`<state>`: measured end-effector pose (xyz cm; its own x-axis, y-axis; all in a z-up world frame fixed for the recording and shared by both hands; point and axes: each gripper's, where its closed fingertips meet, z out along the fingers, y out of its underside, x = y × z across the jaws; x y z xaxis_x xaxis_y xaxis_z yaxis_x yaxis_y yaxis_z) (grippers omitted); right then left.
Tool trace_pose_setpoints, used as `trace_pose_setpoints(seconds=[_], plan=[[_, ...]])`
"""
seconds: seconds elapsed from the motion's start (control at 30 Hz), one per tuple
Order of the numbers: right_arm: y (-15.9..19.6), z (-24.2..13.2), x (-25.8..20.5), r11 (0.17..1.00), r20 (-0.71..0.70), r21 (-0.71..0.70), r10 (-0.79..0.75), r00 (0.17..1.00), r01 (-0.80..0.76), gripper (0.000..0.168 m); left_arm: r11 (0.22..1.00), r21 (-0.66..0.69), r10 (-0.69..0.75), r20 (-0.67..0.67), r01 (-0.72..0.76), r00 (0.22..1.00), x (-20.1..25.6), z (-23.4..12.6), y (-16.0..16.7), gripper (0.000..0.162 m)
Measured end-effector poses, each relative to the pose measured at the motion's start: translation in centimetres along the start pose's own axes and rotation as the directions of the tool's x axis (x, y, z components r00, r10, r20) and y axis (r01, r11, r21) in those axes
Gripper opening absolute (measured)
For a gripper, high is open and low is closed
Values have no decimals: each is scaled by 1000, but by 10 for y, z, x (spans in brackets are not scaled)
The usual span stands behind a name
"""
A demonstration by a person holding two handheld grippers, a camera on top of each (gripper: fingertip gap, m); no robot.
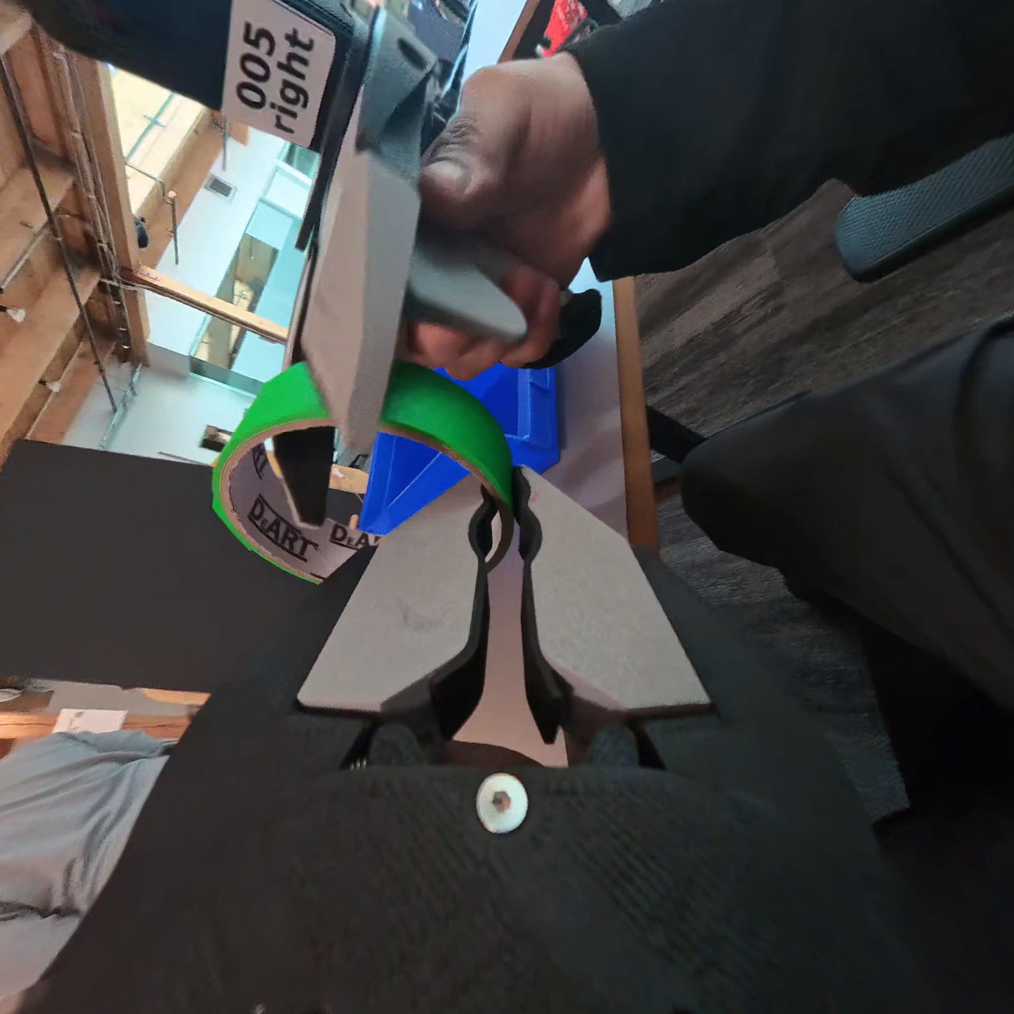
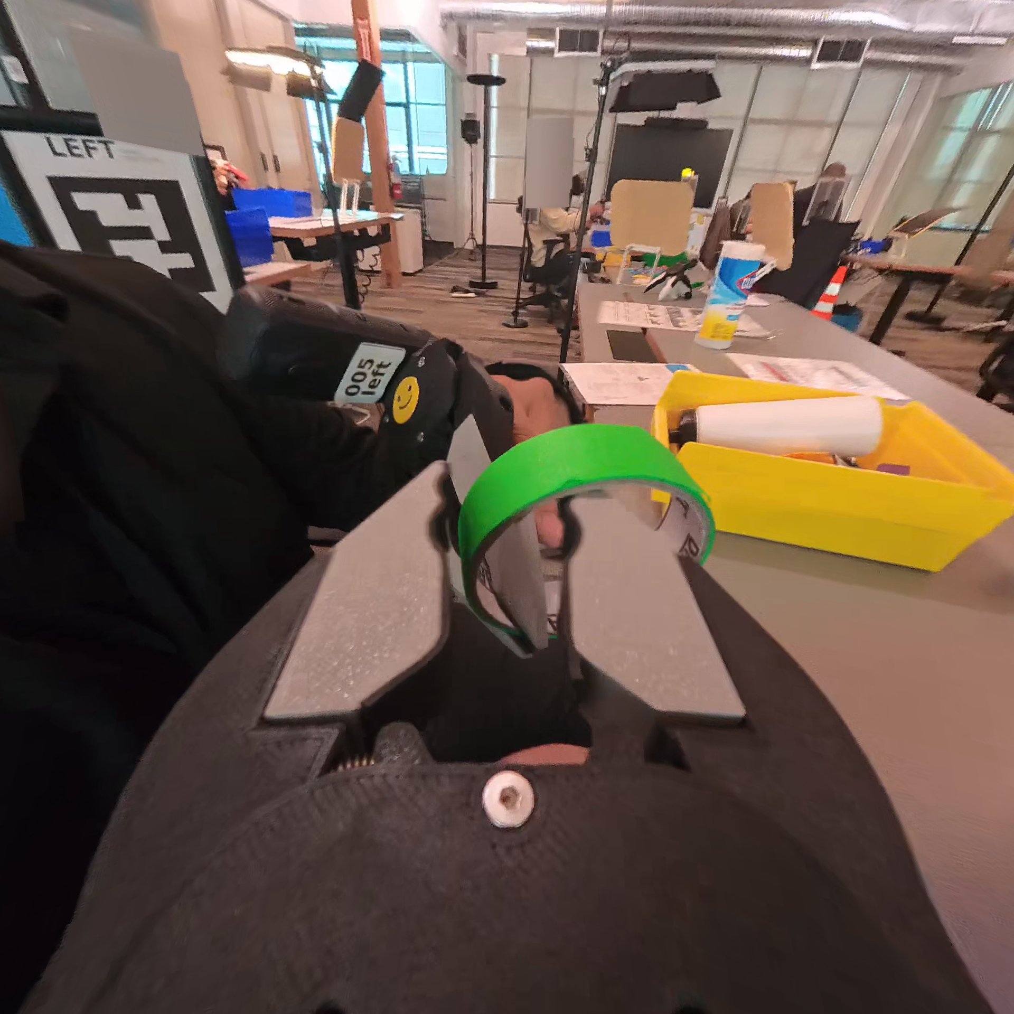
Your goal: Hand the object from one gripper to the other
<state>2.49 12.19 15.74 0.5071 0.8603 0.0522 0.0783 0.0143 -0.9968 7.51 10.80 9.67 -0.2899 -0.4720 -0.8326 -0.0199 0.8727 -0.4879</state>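
A green tape roll (image 1: 439, 409) is held in the air between both grippers. My left gripper (image 1: 502, 505) is shut on the roll's wall, which is pinched between its fingertips. My right gripper (image 2: 507, 502) is open. Its left finger is outside the roll (image 2: 570, 455) and its right finger is inside the ring, so it straddles the wall with a clear gap. In the left wrist view the right gripper (image 1: 334, 483) comes down from above over the roll's far side. One left finger (image 2: 516, 559) shows inside the ring in the right wrist view.
A yellow bin (image 2: 823, 510) holding a white bottle (image 2: 784, 428) sits on the grey table (image 2: 878, 686) just right of the roll. A blue bin (image 1: 417, 483) lies behind the roll. A wipes canister (image 2: 730, 296) and papers stand farther back. A chair armrest (image 1: 922, 219) is nearby. My right fingertips sit around 7 cm from my left ones.
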Motion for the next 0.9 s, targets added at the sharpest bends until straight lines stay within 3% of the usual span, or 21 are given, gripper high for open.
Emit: trace_pose_setpoints(seconds=[0.03, 0.17, 0.43, 0.53, 0.63, 0.73, 0.9], plan=[[1, 2, 1, 1000, -1, -10, 9, 1000, -9, 24, 1000, -13, 17, 19, -17, 1000, -2, 1, 2, 2], [1, 3, 2, 1000, -7, -21, 21, 1000, -21, 15, 1000, -31, 2, 89, 1, 996, -15, 1, 11, 3], [-5, -11, 7, 982, -121, -70, -184, 976, 176, 1, 931, 103, -346, -59, 351, 936, -24, -19, 3, 53], [5, -14, 6, 931, -155, -203, -337, 929, 304, 0, 881, 130, -440, -124, 454, 889, -28, -28, 3, 60], [36, -21, 11, 786, -146, -470, -517, 844, 401, 1, 844, 141, -503, -128, 518, 854, -37, -34, 5, 61], [72, -25, -1, 624, 5, -634, -587, 810, 456, 1, 911, 99, -402, -17, 401, 916, -42, -34, 16, 61], [101, -24, -38, 667, 196, -618, -382, 903, 416, 1, 1000, -9, -23, -34, 23, 999, -6, -30, 15, 59]])
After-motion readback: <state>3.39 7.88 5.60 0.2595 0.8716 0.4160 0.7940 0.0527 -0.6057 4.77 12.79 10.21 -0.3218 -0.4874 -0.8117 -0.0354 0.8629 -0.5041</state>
